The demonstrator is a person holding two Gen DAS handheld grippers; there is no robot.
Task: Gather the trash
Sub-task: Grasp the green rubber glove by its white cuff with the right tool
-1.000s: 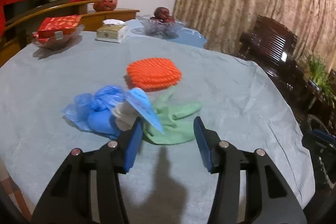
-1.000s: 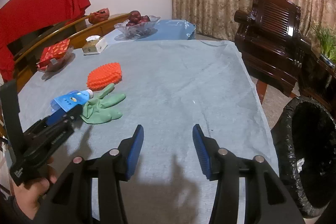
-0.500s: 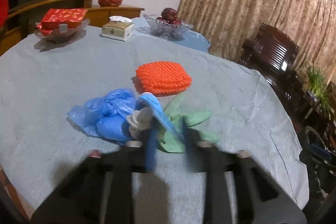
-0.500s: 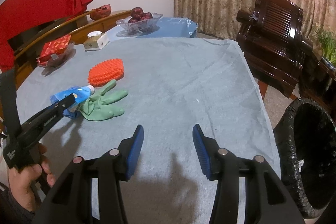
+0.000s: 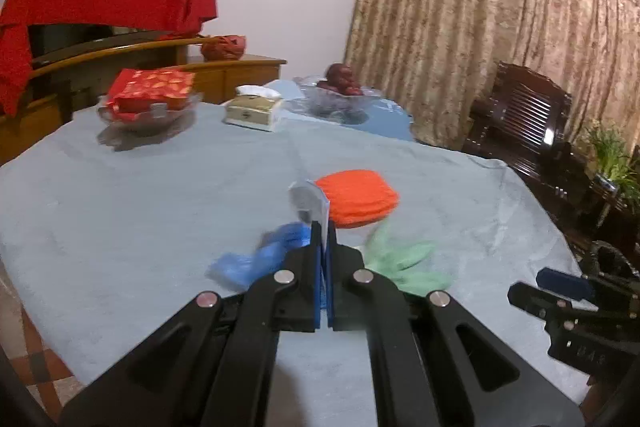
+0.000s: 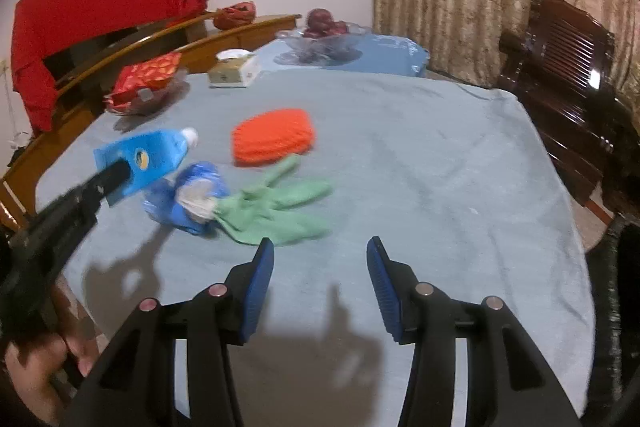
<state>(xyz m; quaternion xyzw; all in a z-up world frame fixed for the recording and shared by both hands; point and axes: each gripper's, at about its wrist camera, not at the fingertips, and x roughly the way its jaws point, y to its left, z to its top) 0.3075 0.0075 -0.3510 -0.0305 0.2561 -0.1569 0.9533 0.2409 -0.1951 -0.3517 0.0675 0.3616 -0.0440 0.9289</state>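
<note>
My left gripper (image 5: 324,227) is shut on a flat blue pouch with a white cap (image 6: 154,157) and holds it above the table; the left wrist view shows it edge-on (image 5: 310,201). Below it lie a crumpled blue plastic bag (image 6: 192,197), a green rubber glove (image 6: 280,205) and an orange bumpy pad (image 6: 274,135) on the grey tablecloth (image 6: 420,167). My right gripper (image 6: 320,259) is open and empty, near the table's front edge, just right of the glove.
A black-lined trash bin (image 6: 628,287) stands at the table's right edge. At the back are a bowl with a red packet (image 5: 150,99), a tissue box (image 5: 254,109) and a fruit bowl (image 5: 338,93). A dark wooden chair (image 5: 524,123) stands to the right.
My left gripper closed on the blue pouch and lifted it off the blue bag. My right gripper moved closer to the glove, still open.
</note>
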